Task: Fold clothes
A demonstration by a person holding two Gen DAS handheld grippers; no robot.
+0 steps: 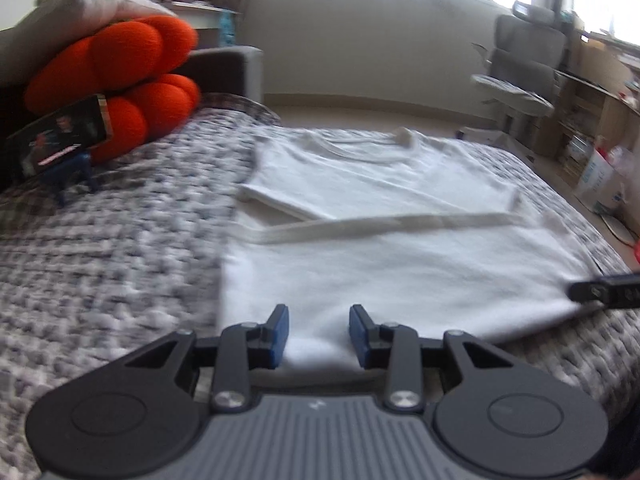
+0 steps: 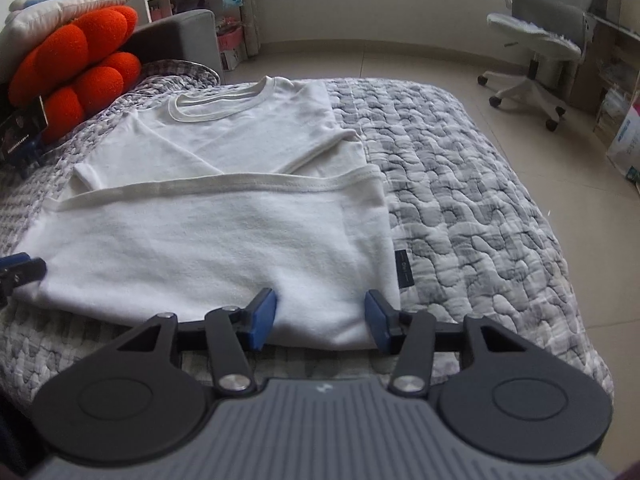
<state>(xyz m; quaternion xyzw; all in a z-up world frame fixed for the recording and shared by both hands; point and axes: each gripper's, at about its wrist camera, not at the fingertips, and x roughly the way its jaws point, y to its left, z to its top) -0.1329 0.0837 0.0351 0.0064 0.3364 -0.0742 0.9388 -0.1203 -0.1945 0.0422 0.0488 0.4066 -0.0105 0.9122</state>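
Observation:
A white t-shirt (image 2: 224, 216) lies on the grey quilted bed (image 2: 460, 200), its sleeves folded in and its bottom hem folded up across the middle; it also shows in the left wrist view (image 1: 380, 248). My left gripper (image 1: 319, 334) is open, its blue pads on either side of the shirt's near folded edge towards the left corner. My right gripper (image 2: 320, 320) is open, its pads astride the near folded edge at the right corner. Each gripper's fingertip shows at the edge of the other's view.
An orange knot cushion (image 2: 76, 76) and a grey pillow (image 1: 80, 4) sit at the bed's far left, with a small picture card on a blue stand (image 1: 60, 140). An office chair (image 2: 540, 36) and boxes stand on the tiled floor to the right.

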